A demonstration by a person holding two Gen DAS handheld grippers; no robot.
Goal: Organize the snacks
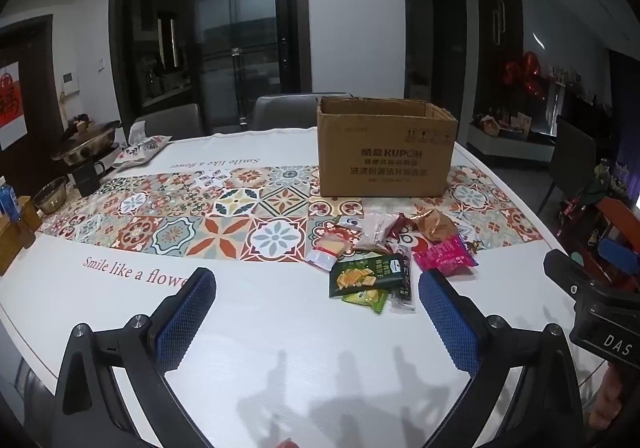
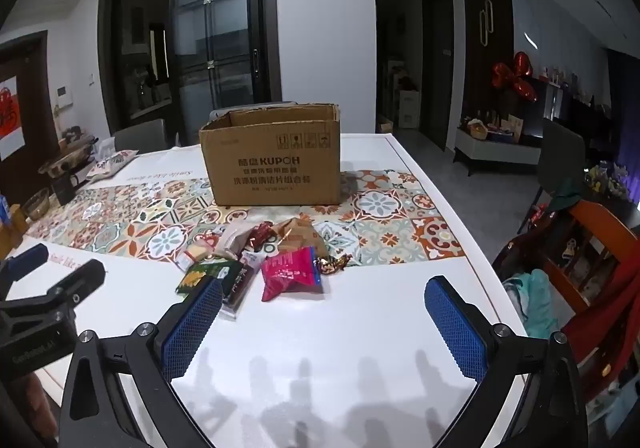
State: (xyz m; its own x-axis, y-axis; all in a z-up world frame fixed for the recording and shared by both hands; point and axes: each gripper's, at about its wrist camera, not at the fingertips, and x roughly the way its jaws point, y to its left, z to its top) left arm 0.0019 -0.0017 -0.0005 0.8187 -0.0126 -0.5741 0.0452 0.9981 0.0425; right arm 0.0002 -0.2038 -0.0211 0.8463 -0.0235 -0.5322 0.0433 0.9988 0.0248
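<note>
In the left wrist view, the left gripper fills the bottom of the frame with its jaws spread wide and nothing between them, its blue-padded fingers hovering over the white part of the table. Right of centre lies the pile of snacks, loose packets heaped together: a dark green cracker packet at the near edge, a pink packet on the right of the heap, and a pale packet toward the back. Just behind the pile, upper centre-right, the open cardboard box stands upright on the patterned runner. At the left edge sit a metal pot and a small bowl. Part of the right gripper shows at the right edge. In the right wrist view, the right gripper likewise has its jaws wide apart and empty, low in the frame above the table. The snacks lie at centre, just beyond its left finger, the pink packet nearest. The cardboard box stands behind them at upper centre, and the left gripper shows at the left edge.
</note>
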